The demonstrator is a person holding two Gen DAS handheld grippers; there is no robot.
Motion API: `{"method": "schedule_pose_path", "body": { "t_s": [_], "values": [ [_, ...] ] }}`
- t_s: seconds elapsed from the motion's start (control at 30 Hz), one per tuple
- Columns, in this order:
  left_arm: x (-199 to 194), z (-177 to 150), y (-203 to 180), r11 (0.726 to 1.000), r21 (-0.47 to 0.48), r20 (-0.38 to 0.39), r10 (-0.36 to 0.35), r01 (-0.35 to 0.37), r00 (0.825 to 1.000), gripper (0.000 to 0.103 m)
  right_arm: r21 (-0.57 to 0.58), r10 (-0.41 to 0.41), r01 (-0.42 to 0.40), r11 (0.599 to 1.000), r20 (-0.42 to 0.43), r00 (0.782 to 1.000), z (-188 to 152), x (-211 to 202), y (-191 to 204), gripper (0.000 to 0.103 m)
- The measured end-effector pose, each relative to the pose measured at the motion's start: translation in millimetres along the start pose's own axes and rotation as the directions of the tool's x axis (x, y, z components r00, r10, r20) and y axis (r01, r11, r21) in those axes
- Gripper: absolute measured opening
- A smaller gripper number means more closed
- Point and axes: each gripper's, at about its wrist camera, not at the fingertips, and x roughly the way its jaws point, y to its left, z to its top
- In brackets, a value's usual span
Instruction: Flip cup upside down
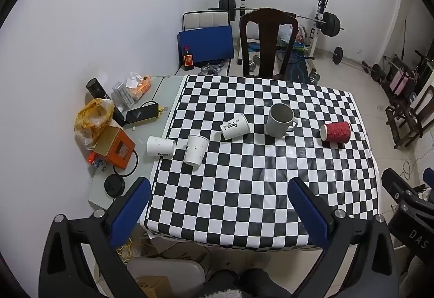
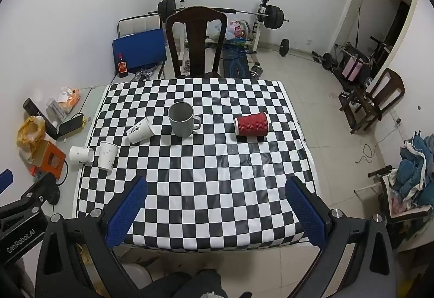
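A spare room in a home, half dining corner, half gym. The worktop (image 2: 195,189) wears a checkered cloth, with a dark wooden chair (image 2: 196,40) pushed up behind it. Past that stands a barbell rack (image 2: 260,15) with plates, dumbbells (image 2: 325,59) on the tiled floor (image 2: 325,119), and laundry (image 2: 415,162) heaped by the right wall.

The left tool (image 1: 219,209) has two black plastic fingers faced with blue, finely textured pads (image 1: 308,212). Each finger joins a black frame with triangular cut-outs, fastened by round silver screws (image 1: 339,213). The right tool (image 2: 217,209) is built the same way: blue textured pads (image 2: 126,212), black frame, silver screws (image 2: 336,212). From the right wrist view, the left tool's black body carries white lettering reading "GenRobot.AI".
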Motion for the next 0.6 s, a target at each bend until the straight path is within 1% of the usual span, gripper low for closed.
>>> {"method": "schedule_pose_path", "body": {
  "t_s": [0.1, 0.13, 0.23, 0.33, 0.37, 0.6],
  "values": [
    [0, 0, 0, 1.000, 0.006, 0.003, 0.002, -0.002, 1.000, 0.103, 0.008, 0.012, -0.013, 1.000, 0.010, 1.000, 0, -1, -1, 0.102],
    [-5, 5, -5, 1.000, 0.009, 0.002, 0.001, -0.001, 1.000, 0.103, 0.007, 0.008, -0.008, 1.000, 0.013, 1.000, 0, -2, -1, 0.102],
    [-10, 7, -11, 1.000, 0.010, 0.010, 0.010, -0.010, 1.000, 0.103, -0.001, 0.007, -0.007, 1.000, 0.011, 1.000, 0, -3, -1, 0.102],
    [-15, 5, -10, 1.000, 0.003, 0.016, 0.000, 0.000, 1.000, 0.103, -0.008, 0.006, -0.006, 1.000, 0.012, 1.000, 2, -4, -1, 0.102],
    [-14, 7, -14, 1.000, 0.002, 0.015, 0.001, -0.001, 1.000, 0.103, 0.006, 0.006, -0.006, 1.000, 0.019, 1.000, 1, -5, -3, 0.102],
    [-11, 3, -11, 1.000, 0.005, 0.021, -0.001, 0.001, 1.000, 0.103, 0.007, 0.010, -0.010, 1.000, 0.019, 1.000, 3, -8, -2, 0.102]
  ]
}}
